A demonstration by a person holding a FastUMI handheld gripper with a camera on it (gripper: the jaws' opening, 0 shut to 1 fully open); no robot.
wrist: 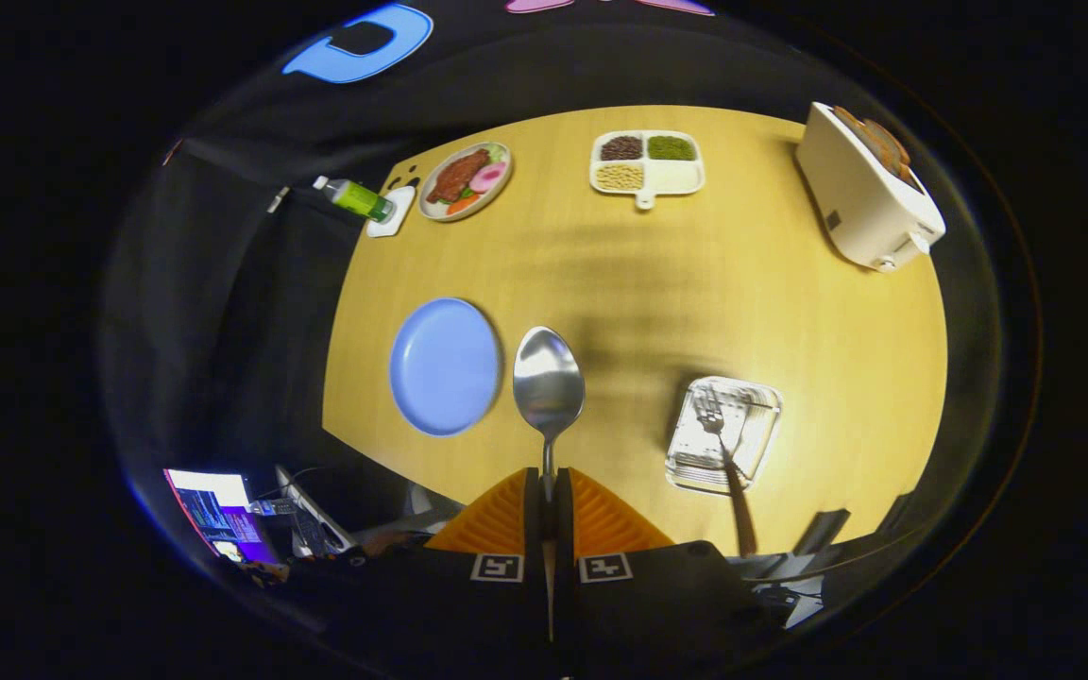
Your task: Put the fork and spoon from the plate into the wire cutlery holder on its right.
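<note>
Steel catches the light on the spoon (549, 382), whose handle is pinched between the two fingers of the hand-held gripper (549, 491); its bowl points forward, held high above the wooden tabletop (790, 302). The blue plate (444, 366) lies just left of the bowl and looks bare. To the right stands the wire cutlery holder (723, 434), with the fork (725, 453) already in it, tines down and handle leaning out toward the gripper.

The step in hand appears to be carrying the spoon across to the holder. To do it well, the grip should stay firm on the thin handle while the gripper travels right, then tilts so the bowl goes down into the opening. Aim for the free part of the holder, away from the fork's slanting handle, and let go only once the bowl rests inside, so the light holder is not knocked over.
</note>
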